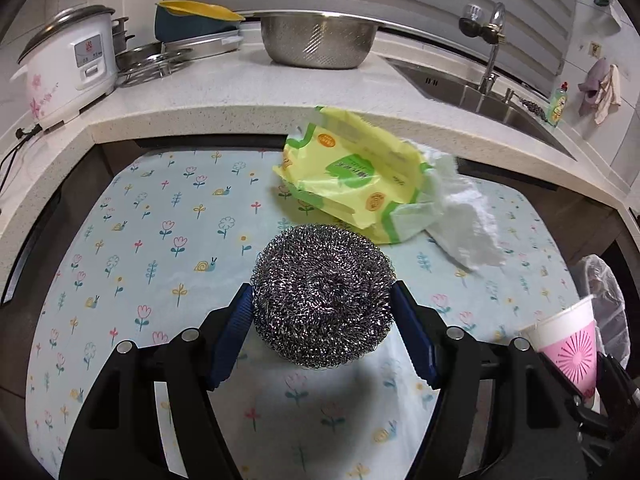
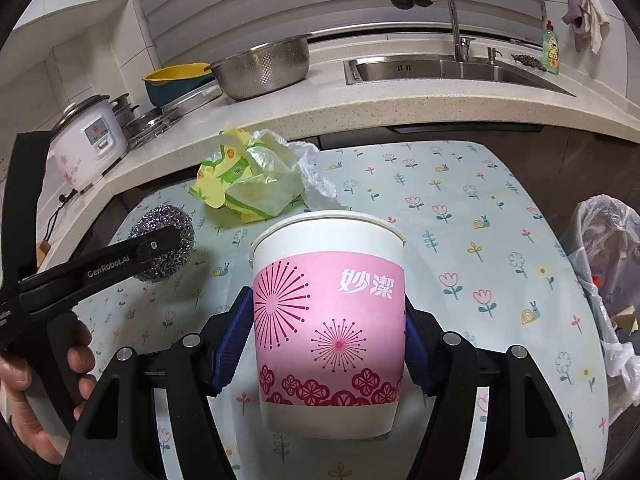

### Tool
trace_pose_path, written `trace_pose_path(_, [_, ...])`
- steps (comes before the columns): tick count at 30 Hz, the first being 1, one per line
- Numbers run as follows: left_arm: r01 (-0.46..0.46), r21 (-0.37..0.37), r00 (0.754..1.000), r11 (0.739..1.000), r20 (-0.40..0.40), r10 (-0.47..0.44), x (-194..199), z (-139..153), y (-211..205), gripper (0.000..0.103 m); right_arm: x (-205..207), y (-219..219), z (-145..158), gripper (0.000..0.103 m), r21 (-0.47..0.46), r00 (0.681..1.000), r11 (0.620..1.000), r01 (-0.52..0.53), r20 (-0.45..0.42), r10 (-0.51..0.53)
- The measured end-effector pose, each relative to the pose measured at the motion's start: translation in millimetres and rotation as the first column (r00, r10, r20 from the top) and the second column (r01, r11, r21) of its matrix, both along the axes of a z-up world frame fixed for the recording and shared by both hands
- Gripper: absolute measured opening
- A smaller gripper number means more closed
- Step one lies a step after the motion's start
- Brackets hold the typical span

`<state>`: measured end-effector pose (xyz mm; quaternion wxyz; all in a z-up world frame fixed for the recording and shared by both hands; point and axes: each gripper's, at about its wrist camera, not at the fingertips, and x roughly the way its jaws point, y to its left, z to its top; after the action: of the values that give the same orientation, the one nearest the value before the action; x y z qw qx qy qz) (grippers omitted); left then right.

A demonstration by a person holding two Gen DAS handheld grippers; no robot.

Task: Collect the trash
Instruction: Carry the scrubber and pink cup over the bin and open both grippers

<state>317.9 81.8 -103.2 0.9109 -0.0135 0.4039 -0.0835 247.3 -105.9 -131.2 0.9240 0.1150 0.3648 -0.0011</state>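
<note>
My left gripper [image 1: 322, 300] is shut on a steel wool scrubber [image 1: 322, 294], its blue pads pressed on both sides, just above the flowered mat [image 1: 160, 220]. The scrubber also shows in the right wrist view [image 2: 170, 240], behind the left gripper's finger. My right gripper [image 2: 328, 320] is shut on a pink and white paper cup [image 2: 328, 320], held upright; the cup shows at the right edge of the left wrist view [image 1: 568, 348]. A crumpled yellow-green wipes packet [image 1: 352, 172] with white tissue [image 1: 464, 216] lies at the mat's far side, also in the right wrist view [image 2: 248, 176].
A bin lined with a clear plastic bag [image 2: 604, 264] stands off the mat's right edge. Behind the mat runs a stone counter [image 1: 240, 92] with a rice cooker [image 1: 68, 76], a steel colander [image 1: 318, 40], pans and a sink [image 2: 452, 68].
</note>
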Motion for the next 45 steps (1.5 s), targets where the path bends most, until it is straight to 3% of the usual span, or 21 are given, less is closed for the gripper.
trace_pose_path(22, [0.145, -0.010, 0.988, 0.989, 0.058, -0.144, -107, 61, -89, 0.066, -99, -80, 55, 0.065, 0.018, 0.986, 0.991, 0.134, 0.094, -0.135])
trace_pose_path(45, [0.308, 0.030, 0.949, 0.951, 0.066, -0.310, -165, 69, -211, 0.066, -175, -183, 58, 0.065, 0.040, 0.953, 0.959, 0.282, 0.106, -0.285])
